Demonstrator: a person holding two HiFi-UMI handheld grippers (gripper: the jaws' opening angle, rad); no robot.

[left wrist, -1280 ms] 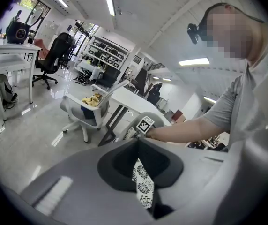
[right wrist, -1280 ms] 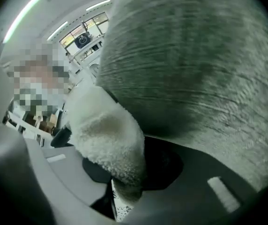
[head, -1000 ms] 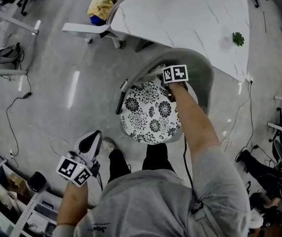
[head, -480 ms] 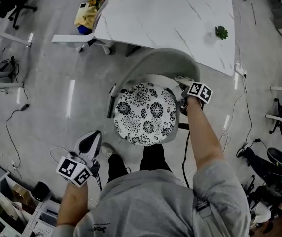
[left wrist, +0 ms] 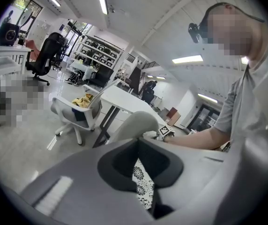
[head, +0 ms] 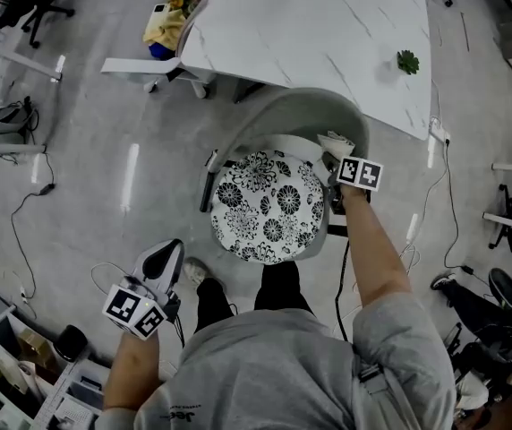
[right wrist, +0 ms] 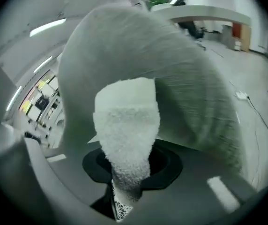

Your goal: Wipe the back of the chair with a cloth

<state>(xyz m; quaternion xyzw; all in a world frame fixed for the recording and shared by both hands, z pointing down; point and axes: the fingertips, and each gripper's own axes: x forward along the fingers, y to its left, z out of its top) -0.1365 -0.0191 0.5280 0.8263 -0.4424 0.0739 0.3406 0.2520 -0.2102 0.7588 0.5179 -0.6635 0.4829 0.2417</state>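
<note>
The head view looks steeply down on a gray chair (head: 302,113) with a flower-patterned seat (head: 269,206), pushed up to a white table (head: 328,34) that fills the top of the frame and carries a small green plant (head: 407,61) near its right edge. Only this view shows both arms at once. The right tongs (head: 337,156) reach to the right end of the chair's curved back at mid-frame, while the left tongs (head: 166,253) hang well apart from the chair at the lower left, over bare floor (head: 77,195). The right gripper view adds what the head view cannot settle: a white fluffy cloth (right wrist: 127,121) is clamped between the tongs and stands up from them, its top lying against the inner face of the chair back, which fills the upper right of that frame. A sliver of the patterned seat shows at the bottom, under the cloth. The left gripper view shows those tongs closed tip to tip with nothing in them, the patterned seat showing through the gap behind the tips. Beyond them the chair back rises at centre frame, and a second chair (left wrist: 73,111) holding something yellow stands at mid-left. The chair back is smeared in the right gripper view, and the cloth hides the tips there.
</note>
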